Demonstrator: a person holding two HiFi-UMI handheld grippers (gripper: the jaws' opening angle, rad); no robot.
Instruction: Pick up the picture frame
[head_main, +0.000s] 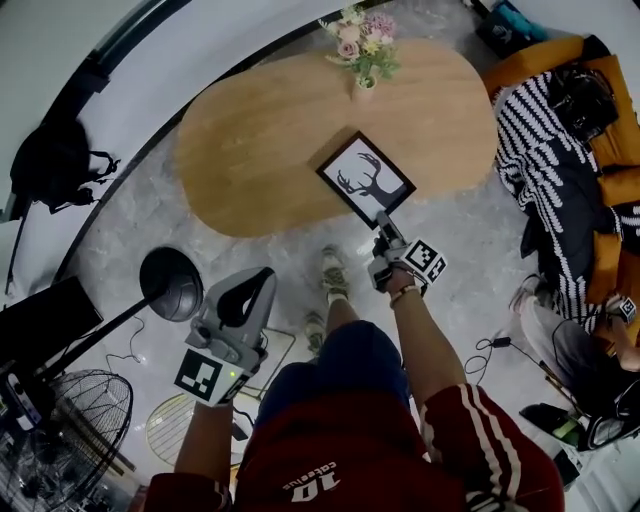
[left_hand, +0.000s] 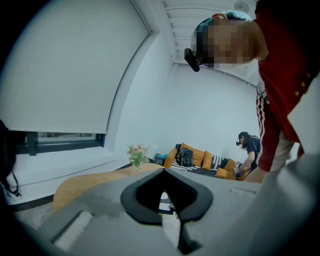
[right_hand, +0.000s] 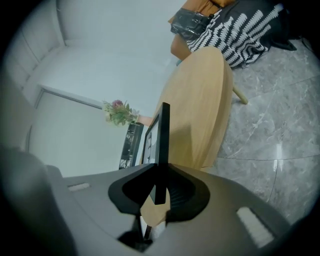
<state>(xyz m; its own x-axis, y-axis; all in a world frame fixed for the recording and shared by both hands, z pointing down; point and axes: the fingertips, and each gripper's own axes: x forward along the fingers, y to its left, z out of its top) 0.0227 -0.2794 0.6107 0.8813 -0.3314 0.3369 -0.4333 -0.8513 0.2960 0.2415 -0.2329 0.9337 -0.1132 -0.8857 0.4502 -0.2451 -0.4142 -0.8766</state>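
The picture frame (head_main: 365, 178), black-edged with a deer silhouette on white, is over the near edge of the oval wooden table (head_main: 270, 140). My right gripper (head_main: 384, 228) is shut on its near corner. In the right gripper view the frame (right_hand: 163, 132) runs edge-on out from between the jaws of the right gripper (right_hand: 161, 174), above the tabletop (right_hand: 200, 110). I cannot tell whether its far edge still touches the table. My left gripper (head_main: 266, 275) hangs low beside the person's legs, away from the table, its jaws together and holding nothing. The left gripper (left_hand: 163, 170) points toward the table (left_hand: 85, 182).
A vase of flowers (head_main: 362, 45) stands at the table's far end. An orange sofa with a striped blanket (head_main: 555, 150) and a seated person (head_main: 600, 340) are on the right. A lamp (head_main: 170, 283), a fan (head_main: 60, 430) and a dark bag (head_main: 55, 165) stand on the left.
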